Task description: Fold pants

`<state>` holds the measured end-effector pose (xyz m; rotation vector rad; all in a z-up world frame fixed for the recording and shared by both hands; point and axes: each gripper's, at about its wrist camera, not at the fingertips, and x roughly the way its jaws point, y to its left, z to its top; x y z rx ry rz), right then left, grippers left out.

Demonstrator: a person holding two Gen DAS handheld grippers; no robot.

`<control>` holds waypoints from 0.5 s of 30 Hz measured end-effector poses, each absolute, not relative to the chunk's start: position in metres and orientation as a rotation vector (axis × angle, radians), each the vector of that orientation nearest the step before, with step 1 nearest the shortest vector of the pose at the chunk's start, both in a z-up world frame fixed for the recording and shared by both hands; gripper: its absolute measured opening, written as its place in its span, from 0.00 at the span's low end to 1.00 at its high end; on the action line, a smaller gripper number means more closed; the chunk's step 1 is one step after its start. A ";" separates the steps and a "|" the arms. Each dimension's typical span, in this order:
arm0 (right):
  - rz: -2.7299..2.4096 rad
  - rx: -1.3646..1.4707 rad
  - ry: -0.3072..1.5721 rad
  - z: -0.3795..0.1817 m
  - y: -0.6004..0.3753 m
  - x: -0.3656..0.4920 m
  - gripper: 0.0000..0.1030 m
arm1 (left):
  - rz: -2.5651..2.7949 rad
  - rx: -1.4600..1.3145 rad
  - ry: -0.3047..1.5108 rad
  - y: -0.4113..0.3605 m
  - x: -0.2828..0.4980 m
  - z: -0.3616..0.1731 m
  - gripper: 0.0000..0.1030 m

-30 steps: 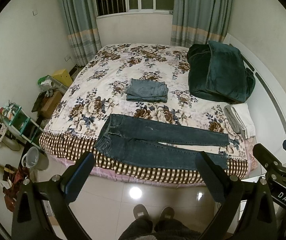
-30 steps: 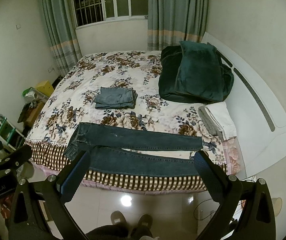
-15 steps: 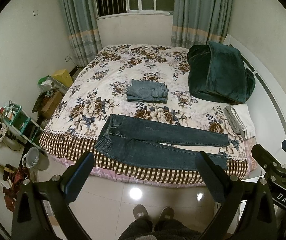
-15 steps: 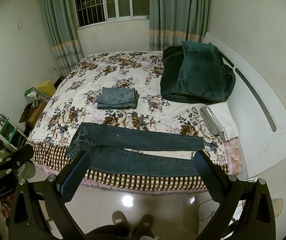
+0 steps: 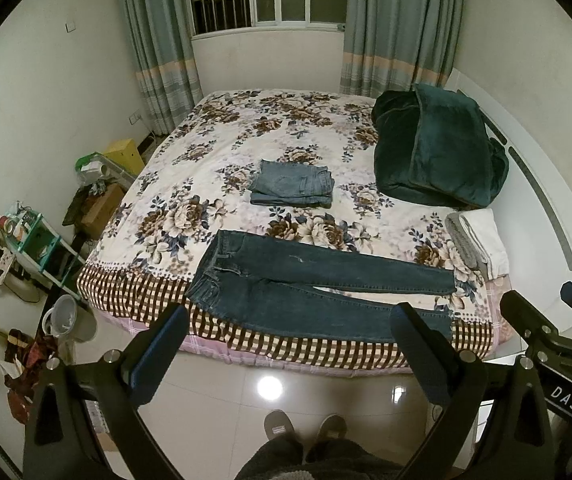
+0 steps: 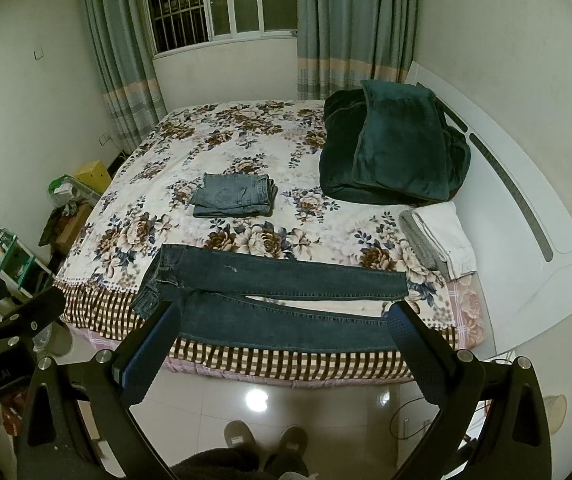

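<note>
Dark jeans (image 5: 310, 284) flat along bed (image 5: 190, 216) front edge. Left tool (image 5: 286, 344) and right tool (image 6: 282, 344) spread, empty. Left view alone shows grey bucket (image 5: 66, 318); contents unclear.

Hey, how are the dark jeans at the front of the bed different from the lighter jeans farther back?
The dark jeans lie spread flat, legs stretched along the bed's near edge; the lighter jeans are already folded into a compact stack mid-bed. The dark jeans are deep blue, the lighter jeans faded grey-blue. Both are denim, resting on the floral bedspread, untouched by either claw.
</note>
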<state>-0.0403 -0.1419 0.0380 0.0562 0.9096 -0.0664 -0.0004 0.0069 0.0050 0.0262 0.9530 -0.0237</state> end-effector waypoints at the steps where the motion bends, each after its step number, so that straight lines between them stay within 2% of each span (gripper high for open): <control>1: -0.066 0.055 0.910 0.038 -0.143 -0.039 1.00 | -0.022 0.024 0.952 0.006 -0.001 0.004 1.00; 15: -0.061 0.059 0.910 0.041 -0.146 -0.040 1.00 | -0.020 0.026 0.950 0.009 -0.005 0.007 1.00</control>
